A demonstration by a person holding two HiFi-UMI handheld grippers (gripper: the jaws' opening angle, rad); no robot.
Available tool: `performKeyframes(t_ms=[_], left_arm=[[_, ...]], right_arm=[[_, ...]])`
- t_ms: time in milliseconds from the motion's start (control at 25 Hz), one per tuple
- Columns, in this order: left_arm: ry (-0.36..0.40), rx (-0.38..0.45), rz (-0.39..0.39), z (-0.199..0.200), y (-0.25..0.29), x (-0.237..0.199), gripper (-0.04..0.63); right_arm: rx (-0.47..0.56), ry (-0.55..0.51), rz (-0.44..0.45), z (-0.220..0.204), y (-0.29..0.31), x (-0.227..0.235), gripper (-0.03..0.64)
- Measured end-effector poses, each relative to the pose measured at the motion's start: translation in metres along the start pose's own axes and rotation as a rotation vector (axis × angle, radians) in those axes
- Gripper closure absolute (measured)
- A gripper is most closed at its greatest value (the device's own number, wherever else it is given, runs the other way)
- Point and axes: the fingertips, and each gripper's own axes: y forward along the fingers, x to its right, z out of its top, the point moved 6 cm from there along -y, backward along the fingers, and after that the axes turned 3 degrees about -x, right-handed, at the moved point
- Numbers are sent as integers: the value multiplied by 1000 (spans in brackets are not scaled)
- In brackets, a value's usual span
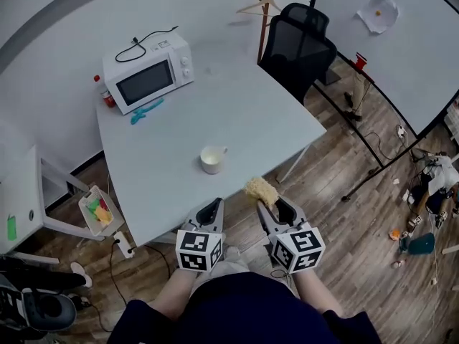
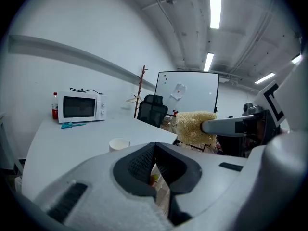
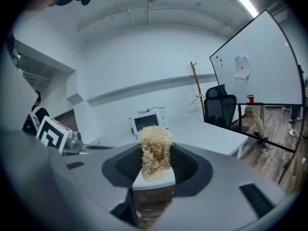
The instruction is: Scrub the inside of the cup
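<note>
The left gripper is holding its jaws pressed together, with nothing between them. The right gripper is clamping a straw-coloured scrubber between its pads; the shaggy top of the scrubber is sticking up past the jaw tips. Both grippers are hanging side by side just off the near edge of the table, above the person's lap, and both are pointing toward the tabletop. In the left gripper view the scrubber is showing to the right, at the tip of the other gripper.

The cup is standing upright on the white table ahead of the grippers, near that edge and a little closer to the left gripper. Its handle is pointing to the right in the head view, and neither gripper is touching it.

Farther back on the table a white microwave is sitting with a red-capped bottle at its left and a blue tool lying in front of it. A black office chair is standing beyond the far corner.
</note>
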Motion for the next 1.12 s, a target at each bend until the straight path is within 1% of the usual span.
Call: performKeyframes(t_ms=[280,440,480,520,560,760,840,920,1120], left_arm=[[-44,-8,70,8,31,-47,577],[-35,-34,88,1,45,-65,575],[-33,-42,87,-2,49,-69,559],[-32,-49,88,-6,54,-72,456],[-31,-54,91,-9,59,-76,381],[3,-58,113,-24,87,-89,230],[11,-78,122,-29,102,-94,201],[14,-100,137,-36,116,-98,189],[18,-128,211,-47,150,-108,167]], right_arm=[[-30,-14,56,15,61,12,449],[-41,-19,71,24,83,21,449],[-44,-20,73,25,88,24,449],[-47,-20,77,27,92,27,449],[-52,-18,81,28,98,30,449],[-75,-17,125,35,126,46,449],[-89,-20,153,40,142,52,449],[-111,-34,191,44,156,56,449],[-169,-76,276,53,188,69,449]])
